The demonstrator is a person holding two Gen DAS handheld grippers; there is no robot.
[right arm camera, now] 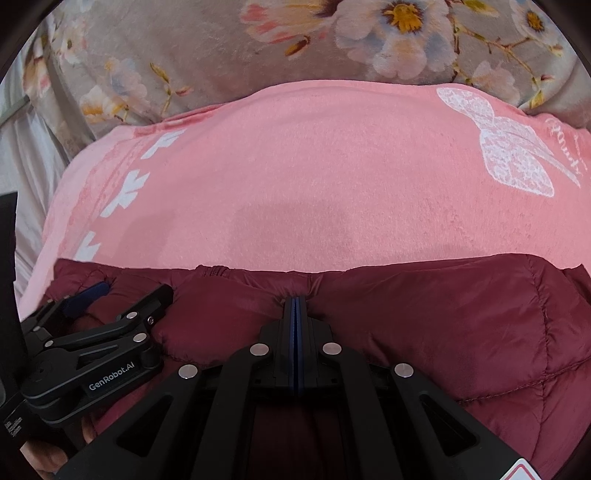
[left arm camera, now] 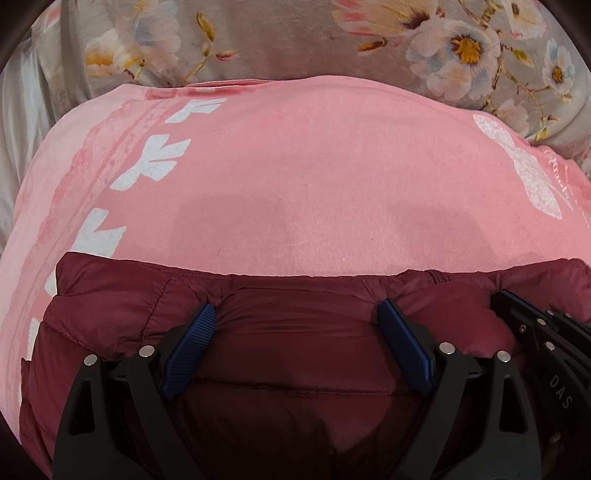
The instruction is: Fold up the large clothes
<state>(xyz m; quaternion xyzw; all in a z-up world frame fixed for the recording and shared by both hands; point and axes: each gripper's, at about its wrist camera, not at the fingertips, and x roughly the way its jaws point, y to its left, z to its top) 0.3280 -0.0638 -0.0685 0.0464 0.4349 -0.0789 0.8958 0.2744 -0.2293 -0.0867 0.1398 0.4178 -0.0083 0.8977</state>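
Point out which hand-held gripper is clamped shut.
The right hand-held gripper: blue pads pressed together against the maroon puffer jacket. The left hand-held gripper stands wide open.

From my seat I see a bed surface. A pink blanket (left arm camera: 295, 177) is spread flat across it, with white arrow-like shapes (left arm camera: 147, 162) running down its left border and a white lacy bow print (right arm camera: 506, 147) at right. Behind it lies a grey plush cover with pale flowers (right arm camera: 402, 22). At far left, a strip of whitish satin-like fabric (left arm camera: 18, 107). Light is soft and even, with faint shadows on the pink.
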